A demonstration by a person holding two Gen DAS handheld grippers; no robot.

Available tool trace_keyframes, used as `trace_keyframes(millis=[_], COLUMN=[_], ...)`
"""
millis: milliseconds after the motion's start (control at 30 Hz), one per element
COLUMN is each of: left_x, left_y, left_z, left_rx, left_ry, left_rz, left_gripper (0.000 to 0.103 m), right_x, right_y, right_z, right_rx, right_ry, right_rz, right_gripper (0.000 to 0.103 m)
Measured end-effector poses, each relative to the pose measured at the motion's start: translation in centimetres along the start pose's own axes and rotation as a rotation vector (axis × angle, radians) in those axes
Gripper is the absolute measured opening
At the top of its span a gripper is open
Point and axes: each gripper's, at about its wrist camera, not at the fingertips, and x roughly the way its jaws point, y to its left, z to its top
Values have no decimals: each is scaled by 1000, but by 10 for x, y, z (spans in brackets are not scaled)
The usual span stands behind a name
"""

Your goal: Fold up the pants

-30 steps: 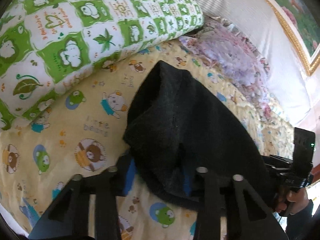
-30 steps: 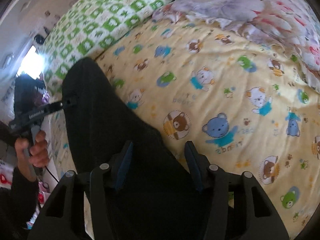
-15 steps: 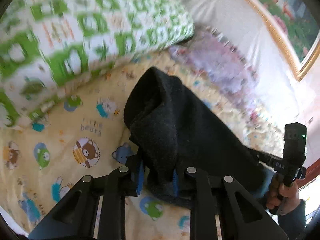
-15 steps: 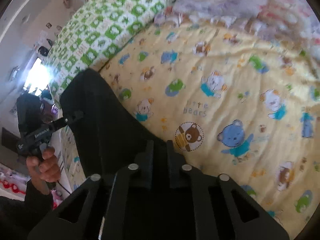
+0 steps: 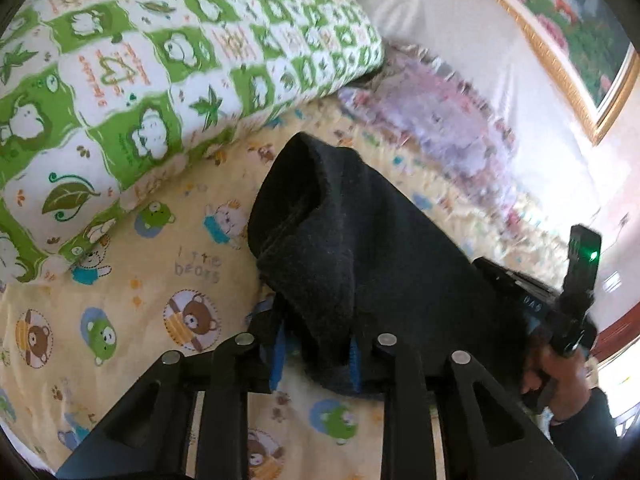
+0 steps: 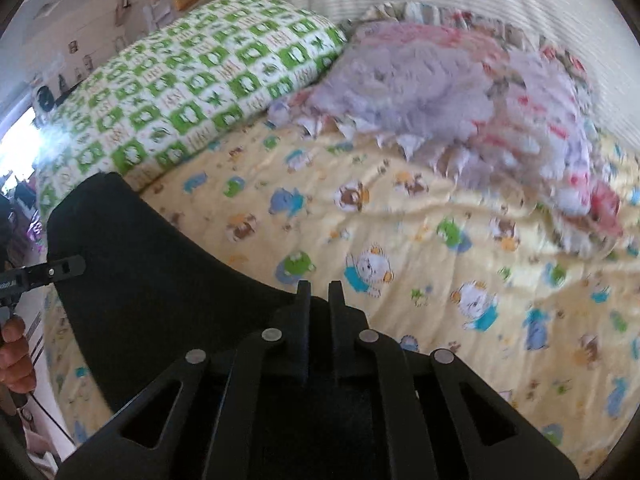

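Black pants (image 5: 360,248) hang pinched in the left gripper (image 5: 316,354).

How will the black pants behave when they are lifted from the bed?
The black pants will probably sag and drape, since they already bend over where the left gripper pinches them. The fuzzy, thick cloth seems unlikely to slip from the fingers.

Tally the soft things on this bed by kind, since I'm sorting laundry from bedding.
Black pants: 1
Green-and-white checked pillow: 1
Lilac-and-pink ruffled bedding: 1
Yellow bear-print sheet: 1
Total: 4
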Motion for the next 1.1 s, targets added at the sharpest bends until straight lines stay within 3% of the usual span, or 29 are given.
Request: trace_keyframes(millis=[67, 100, 200, 400, 467, 533, 600, 1100], left_x=[-5, -10, -27, -49, -52, -52, -48, 2], left_y=[-2, -4, -2, -16, -31, -49, -71, -233], left_z=[-2, -2, -3, -4, -2, -3, -4, -36], left_rx=[15, 23, 35, 28, 46, 68, 106, 411], left_ry=[-10, -22, -59, -87, -91, -88, -72, 84], left_rz=[38, 62, 112, 93, 65, 18, -21, -233], left_gripper=[40, 41, 43, 43, 50, 57, 57, 62], right_x=[-3, -12, -40, -115, -136, -153, -170, -262], right_y=[-5, -9, -20, -47, -58, -68, -77, -133], right_z=[0, 0, 2, -22, -35, -49, -66, -184], right_rx=[23, 44, 92, 187, 223, 255, 299, 514], right_ry=[-14, -36, -93, -191, -205, -211, -219, -240], right_rz=[9, 21, 34, 45, 29, -3, -40, -228], right_gripper=[16, 16, 17, 18, 22, 35, 41, 42])
